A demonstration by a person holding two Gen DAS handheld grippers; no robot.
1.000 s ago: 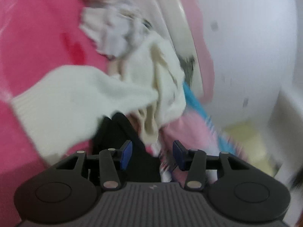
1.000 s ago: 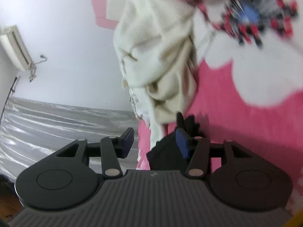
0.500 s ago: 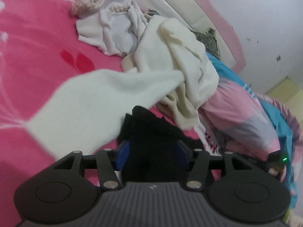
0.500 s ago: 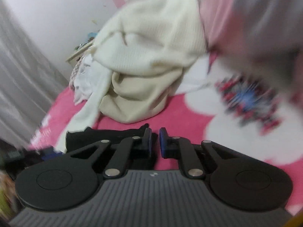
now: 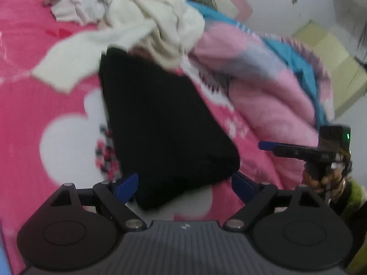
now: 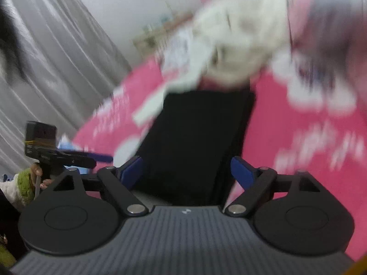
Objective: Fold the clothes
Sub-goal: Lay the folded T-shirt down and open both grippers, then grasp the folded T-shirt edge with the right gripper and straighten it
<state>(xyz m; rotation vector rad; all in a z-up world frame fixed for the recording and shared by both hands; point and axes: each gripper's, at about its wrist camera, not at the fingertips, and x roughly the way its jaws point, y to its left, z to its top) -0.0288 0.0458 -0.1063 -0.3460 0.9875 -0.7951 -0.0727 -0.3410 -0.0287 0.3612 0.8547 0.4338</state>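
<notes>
Evidently released, the black garment (image 5: pixel 165 123) is laid lengthwise on the pink bedspread (image 5: pixel 57 105), both the left gripper (image 5: pixel 183 183) and the right gripper (image 6: pixel 187 169) having just been spread wide and empty; a fresh edge must next be pinched for folding.

A bed carries everything, covered by a hot-pink blanket (image 5: pixel 34 105) printed with white flower shapes. A folded black garment (image 5: pixel 165 123) lies flat on it. Beyond, a cream knit sweater (image 5: pixel 146 27) sprawls, one sleeve touching the black piece, beside a white garment (image 5: pixel 80 9) and what seems a pink-and-blue quilt (image 5: pixel 263 78).
</notes>
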